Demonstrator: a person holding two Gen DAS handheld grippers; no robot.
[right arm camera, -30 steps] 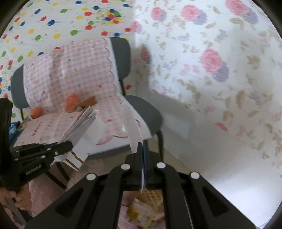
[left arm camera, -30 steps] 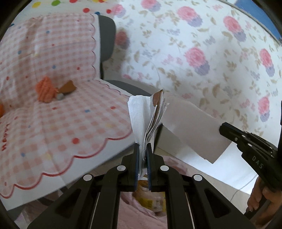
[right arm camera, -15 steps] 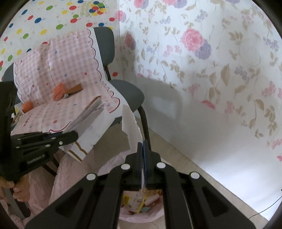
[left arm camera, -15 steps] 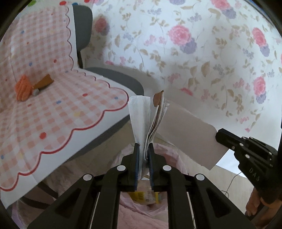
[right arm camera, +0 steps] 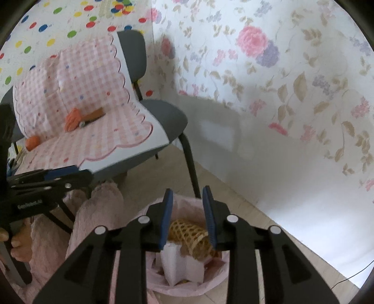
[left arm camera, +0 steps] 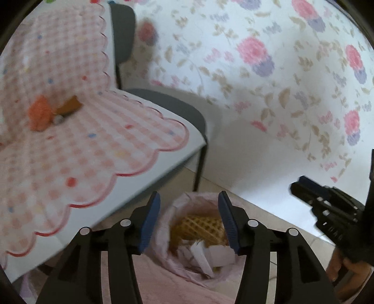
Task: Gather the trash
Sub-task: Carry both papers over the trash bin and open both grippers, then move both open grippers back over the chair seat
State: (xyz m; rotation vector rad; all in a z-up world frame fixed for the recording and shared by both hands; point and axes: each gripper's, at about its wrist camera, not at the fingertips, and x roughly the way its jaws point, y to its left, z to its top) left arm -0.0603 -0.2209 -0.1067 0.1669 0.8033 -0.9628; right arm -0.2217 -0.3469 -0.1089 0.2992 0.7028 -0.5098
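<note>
A grey chair [right arm camera: 163, 117] stands in the corner, its black legs on a pale beige floor [right arm camera: 233, 198]. A pink checked cloth with a scalloped red edge [left arm camera: 81, 145] is draped over seat and back. Behind it hangs a white wall with coloured dots [right arm camera: 58, 21]; beside it, floral wallpaper [right arm camera: 280, 70] — pink and purple blooms, tan leaves — over a plain white lower band [right arm camera: 303, 210]. Soft daylight casts the chair's shadow on that wall.

- Bright, soft daylight; my chair [right arm camera: 161, 117] casts a grey shadow on the floral wall [right arm camera: 292, 81].
- My left view motion-blurred throughout.
- Fisheye bending, dark corners.
</note>
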